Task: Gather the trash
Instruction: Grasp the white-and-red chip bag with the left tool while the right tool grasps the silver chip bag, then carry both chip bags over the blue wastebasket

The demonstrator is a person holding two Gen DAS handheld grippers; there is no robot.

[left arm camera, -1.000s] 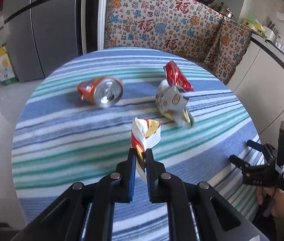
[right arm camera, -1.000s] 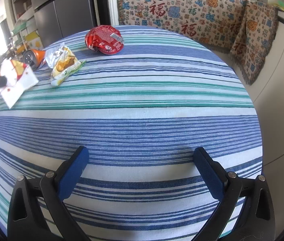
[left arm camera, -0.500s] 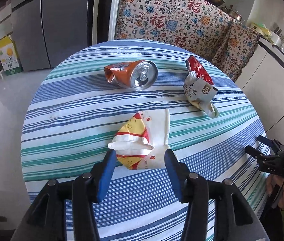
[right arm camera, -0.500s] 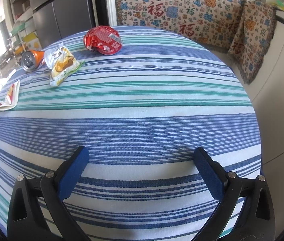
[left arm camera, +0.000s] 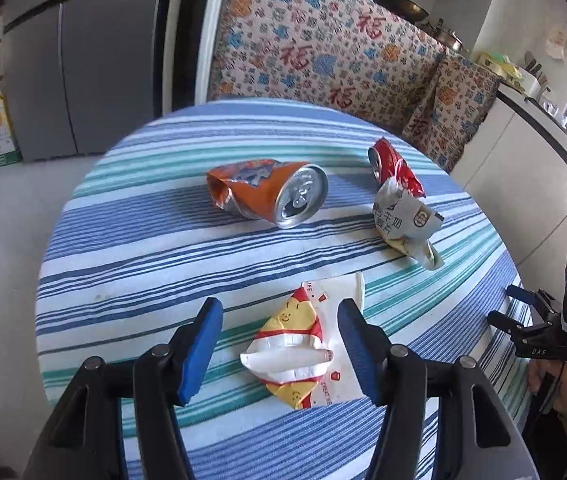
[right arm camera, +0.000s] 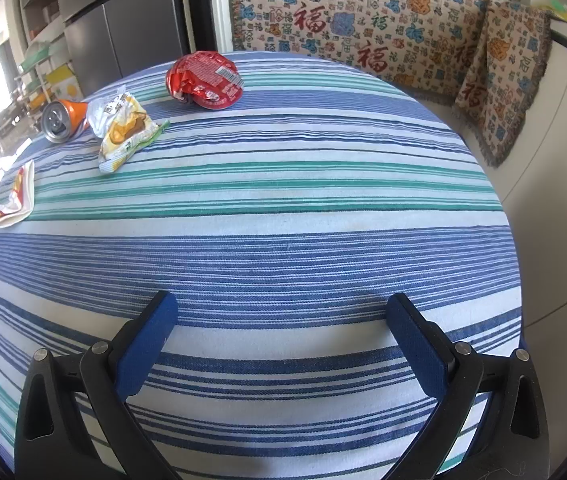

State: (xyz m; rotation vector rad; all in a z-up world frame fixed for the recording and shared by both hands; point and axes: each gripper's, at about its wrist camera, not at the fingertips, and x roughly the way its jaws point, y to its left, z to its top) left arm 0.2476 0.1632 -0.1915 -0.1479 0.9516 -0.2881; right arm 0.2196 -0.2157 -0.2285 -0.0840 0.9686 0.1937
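Left fingers (left arm camera: 279, 340) opening around loose wrapper (left arm camera: 295, 356); right fingers (right arm camera: 283, 340) spread, empty; "DAS" lettering.

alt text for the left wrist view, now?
Left gripper, jaws opening, straddles a crumpled yellow-and-white wrapper lying on the striped tablecloth. Beyond lie a crushed orange can and two more wrappers.

Both wrist cameras look steeply down across the round table (right arm camera: 323, 208) from neighbouring near edges, sharing the crushed can (left arm camera: 271, 192) and wrappers.
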